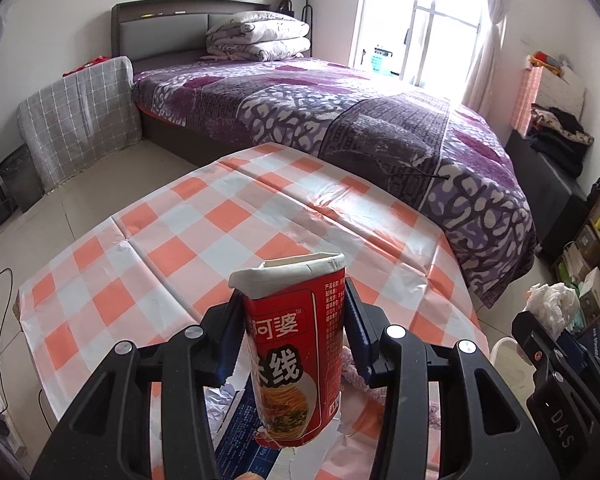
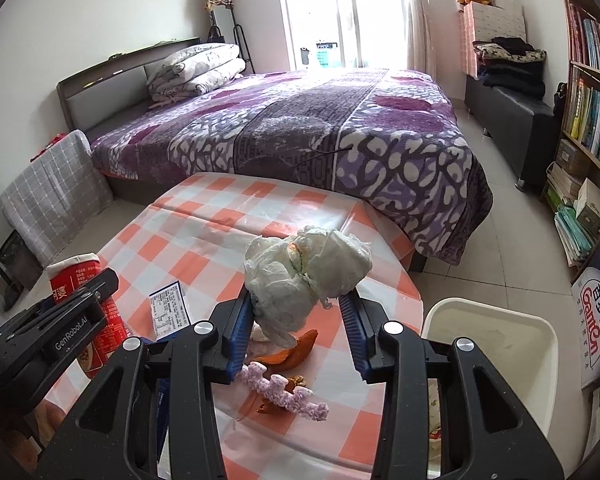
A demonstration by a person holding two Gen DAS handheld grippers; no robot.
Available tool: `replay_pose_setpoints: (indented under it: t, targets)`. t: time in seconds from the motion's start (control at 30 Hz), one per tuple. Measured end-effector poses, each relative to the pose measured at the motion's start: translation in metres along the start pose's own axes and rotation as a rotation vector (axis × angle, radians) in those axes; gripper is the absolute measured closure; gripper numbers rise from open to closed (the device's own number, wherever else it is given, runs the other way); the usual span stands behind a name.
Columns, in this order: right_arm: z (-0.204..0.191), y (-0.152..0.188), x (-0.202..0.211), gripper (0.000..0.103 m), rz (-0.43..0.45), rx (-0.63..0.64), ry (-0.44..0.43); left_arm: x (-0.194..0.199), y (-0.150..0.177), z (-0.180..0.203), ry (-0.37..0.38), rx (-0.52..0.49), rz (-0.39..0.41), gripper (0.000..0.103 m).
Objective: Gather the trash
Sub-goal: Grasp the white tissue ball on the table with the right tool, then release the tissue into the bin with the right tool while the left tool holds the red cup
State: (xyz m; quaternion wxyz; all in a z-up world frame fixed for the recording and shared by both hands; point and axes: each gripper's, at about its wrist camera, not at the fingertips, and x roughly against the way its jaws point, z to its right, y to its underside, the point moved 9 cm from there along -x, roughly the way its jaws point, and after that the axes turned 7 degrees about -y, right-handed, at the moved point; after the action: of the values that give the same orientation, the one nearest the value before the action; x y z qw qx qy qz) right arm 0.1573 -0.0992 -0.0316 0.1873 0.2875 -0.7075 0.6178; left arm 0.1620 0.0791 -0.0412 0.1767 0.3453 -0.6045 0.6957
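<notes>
- 2 tools each grip 1 piece of trash above the tabletop (image 2: 204,216): the left tool (image 1: 290,322) is clamped on a red noodle cup (image 1: 296,344), the right tool (image 2: 296,332) on a crumpled white bag (image 2: 306,276).
- Cup: likely light, thin-walled, easily crushed; mid-body hold suits it.
- Bag: soft, slippery; pinch the bunched bulk.
- Peel scraps (image 2: 296,354) lie below; white bin (image 2: 496,336) stands beside the tabletop.

bedroom in daylight, bed filling the middle

a bed (image 2: 300,136) under a purple patterned blanket, folded quilts (image 2: 196,68) by its dark headboard (image 1: 188,28); a bright window (image 1: 420,16) with a pale curtain (image 1: 488,40) behind; white walls, pale tiled floor (image 2: 500,216); a bookshelf (image 2: 592,92) at right beside a dark bench (image 2: 512,108) stacked with clothes
</notes>
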Motion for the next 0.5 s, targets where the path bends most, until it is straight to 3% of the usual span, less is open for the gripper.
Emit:
replay_pose_setpoints:
  t: [0.5]
  targets:
    - [0.052,-0.001,0.011,0.064,0.002,-0.059,0.054,0.002,0.01,0.053,0.053,-0.056,-0.013,0.058]
